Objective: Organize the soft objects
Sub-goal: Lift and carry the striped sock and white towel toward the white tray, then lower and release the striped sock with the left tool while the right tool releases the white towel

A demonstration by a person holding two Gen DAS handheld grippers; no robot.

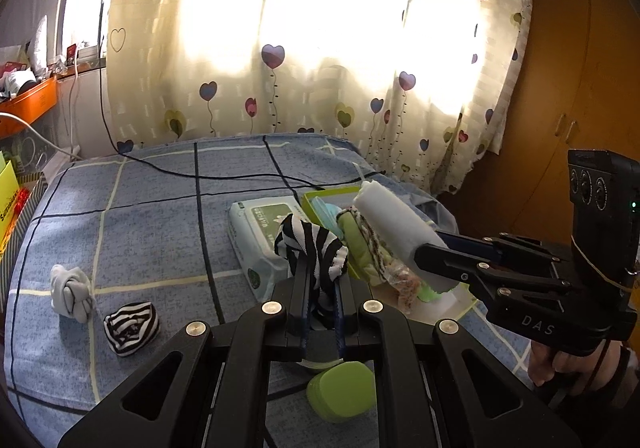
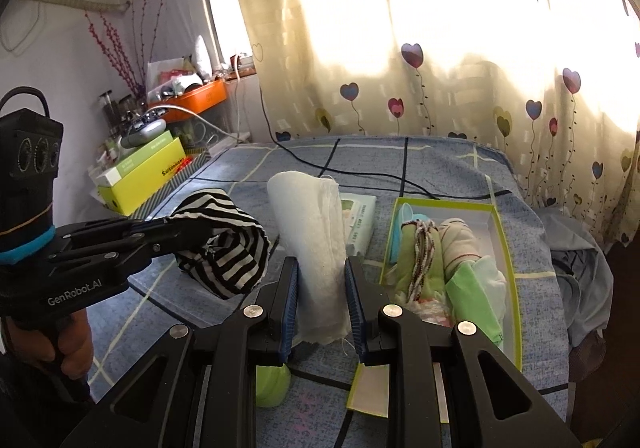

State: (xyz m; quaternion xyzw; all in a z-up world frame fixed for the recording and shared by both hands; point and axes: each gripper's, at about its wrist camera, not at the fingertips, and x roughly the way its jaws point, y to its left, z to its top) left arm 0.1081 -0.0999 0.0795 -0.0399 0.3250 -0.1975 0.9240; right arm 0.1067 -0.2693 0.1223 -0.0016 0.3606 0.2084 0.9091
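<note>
While clamped in separate jaws, striped cloth (image 1: 310, 248), white roll (image 2: 310, 248), perhaps towelling.

Left gripper (image 1: 320, 288) and right gripper (image 2: 322, 296): black linkage frames, silver screws behind blue-padded fingers (image 2: 290, 300); rear black camera blocks; lettering "DAS" and "GenRobot.AI"; teal band

The bed (image 1: 140, 216) has a blue sheet with a dark-and-pale grid. Left of the left claw (image 1: 320, 288) sit 2 balled socks: a knotted white one (image 1: 70, 294) and a striped black-and-white one (image 1: 132, 330). A wipes pack (image 1: 256, 236) lies just ahead, a green-rimmed box (image 2: 508, 248) of rolled fabrics to its right. A green pad (image 1: 342, 392) sits under the claw, and a black cable (image 1: 224, 178) runs across the far end.
</note>
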